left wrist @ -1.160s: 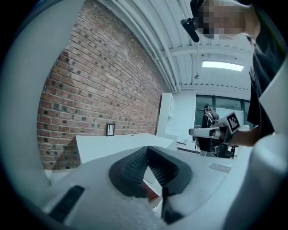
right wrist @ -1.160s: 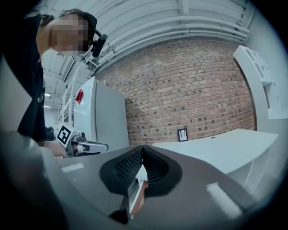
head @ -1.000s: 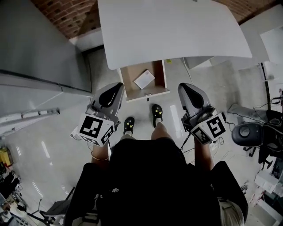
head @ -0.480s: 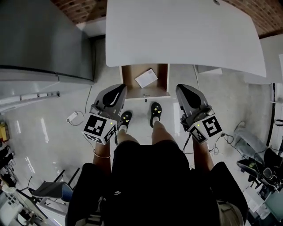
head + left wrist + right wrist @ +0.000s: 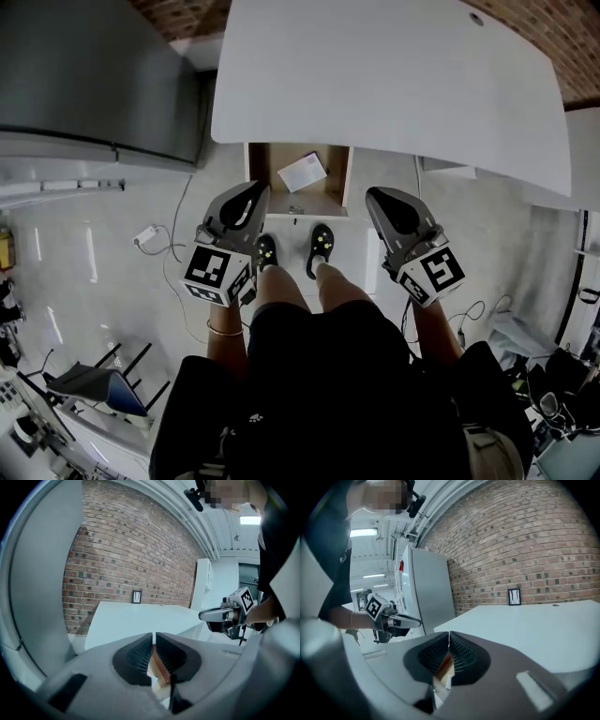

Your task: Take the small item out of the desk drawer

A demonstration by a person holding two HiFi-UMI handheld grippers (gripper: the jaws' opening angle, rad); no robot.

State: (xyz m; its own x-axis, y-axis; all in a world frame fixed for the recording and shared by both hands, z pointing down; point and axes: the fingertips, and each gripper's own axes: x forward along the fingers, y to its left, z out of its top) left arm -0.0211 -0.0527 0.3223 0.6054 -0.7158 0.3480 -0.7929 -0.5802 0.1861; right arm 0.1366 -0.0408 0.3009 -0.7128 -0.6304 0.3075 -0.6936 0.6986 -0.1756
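While the white desk top (image 5: 394, 84) fills the upper head view, its near edge overhangs the back of the open wooden drawer (image 5: 254, 178), which juts toward the person above pale floor (image 5: 112, 281). A tall grey cabinet (image 5: 94, 75) closes off the left side and a brick wall (image 5: 178, 11) runs behind the desk. The drawer's mouth is uncovered from above. Open floor lies on either side of it, apart from a small white adapter with its cable (image 5: 145, 236) to the left.

The person stands just short of the drawer front, black shoes (image 5: 322, 240) close beneath it. Both forearms reach forward, and each gripper points ahead and slightly downward.

The left gripper (image 5: 251, 192) hovers just beside the drawer's left wall near its front corner. The right gripper (image 5: 378, 199) is held level with it, a little outside the drawer's right wall. In the left gripper view the jaws stand a narrow slit apart and have just been opening, with nothing held between them; only the drawer's wood shows through the gap. In the right gripper view the jaw tips meet, closed on nothing.

The small item (image 5: 302, 172), a flat white rectangle lying askew, rests on the drawer floor toward the back right. It lies ahead of and between the two grippers, nearer the left, touched by neither.
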